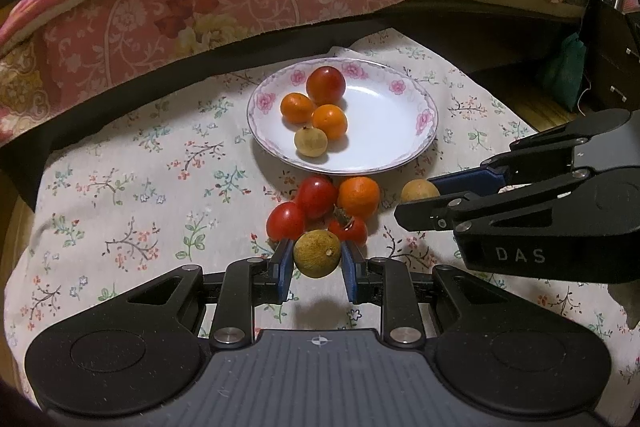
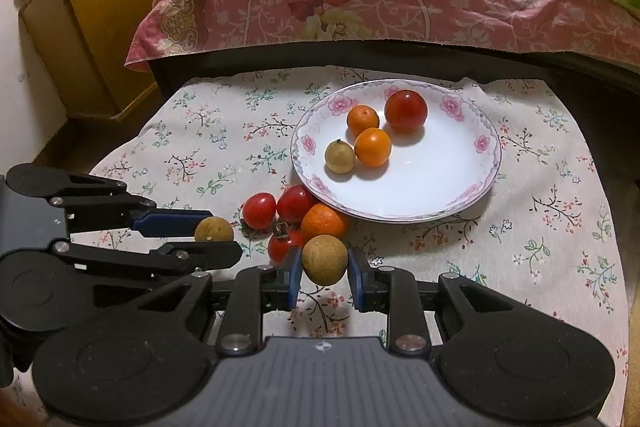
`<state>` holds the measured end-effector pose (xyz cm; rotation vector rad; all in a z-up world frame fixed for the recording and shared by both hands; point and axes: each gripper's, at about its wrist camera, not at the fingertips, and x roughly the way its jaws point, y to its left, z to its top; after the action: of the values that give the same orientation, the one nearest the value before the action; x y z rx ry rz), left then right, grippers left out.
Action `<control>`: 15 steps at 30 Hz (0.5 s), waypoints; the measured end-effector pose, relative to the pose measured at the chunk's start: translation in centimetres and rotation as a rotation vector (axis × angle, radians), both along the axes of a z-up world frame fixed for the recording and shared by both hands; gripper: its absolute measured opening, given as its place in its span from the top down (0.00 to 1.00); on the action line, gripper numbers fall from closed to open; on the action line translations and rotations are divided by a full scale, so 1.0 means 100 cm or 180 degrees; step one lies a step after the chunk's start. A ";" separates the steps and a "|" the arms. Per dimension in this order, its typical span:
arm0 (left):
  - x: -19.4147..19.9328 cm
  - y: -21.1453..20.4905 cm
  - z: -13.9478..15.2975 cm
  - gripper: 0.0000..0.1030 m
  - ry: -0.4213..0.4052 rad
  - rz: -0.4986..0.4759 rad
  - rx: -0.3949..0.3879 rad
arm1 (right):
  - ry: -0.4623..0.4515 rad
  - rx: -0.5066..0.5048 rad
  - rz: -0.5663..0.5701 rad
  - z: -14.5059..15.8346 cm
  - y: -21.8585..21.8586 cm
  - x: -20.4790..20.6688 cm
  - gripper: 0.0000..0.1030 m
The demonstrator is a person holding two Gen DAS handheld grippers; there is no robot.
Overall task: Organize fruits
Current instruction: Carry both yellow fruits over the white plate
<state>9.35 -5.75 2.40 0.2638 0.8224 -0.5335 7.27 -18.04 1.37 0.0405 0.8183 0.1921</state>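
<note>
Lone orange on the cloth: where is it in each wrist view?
Left wrist: the orange sits just below the plate rim, right of the tomatoes, above the left claw.
Right wrist: the orange is at centre-left, touching the plate rim at lower left, above the right claw.
Shared landmark: the plate.

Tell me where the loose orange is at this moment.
In the left wrist view, the loose orange lies on the cloth, just below the plate's near rim, right of the red tomatoes.
</note>
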 end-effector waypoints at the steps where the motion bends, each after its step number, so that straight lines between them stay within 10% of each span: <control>1: 0.000 0.000 0.000 0.68 -0.0003 -0.0003 -0.0001 | -0.0001 0.0002 -0.0001 0.000 0.000 0.000 0.75; 15: 0.002 -0.004 0.003 0.68 -0.0028 -0.0022 -0.0018 | -0.0002 0.0015 -0.0013 0.001 0.002 0.000 0.75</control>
<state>9.53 -6.12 2.75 0.2637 0.8116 -0.5409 7.29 -17.83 1.49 0.0464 0.8170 0.1902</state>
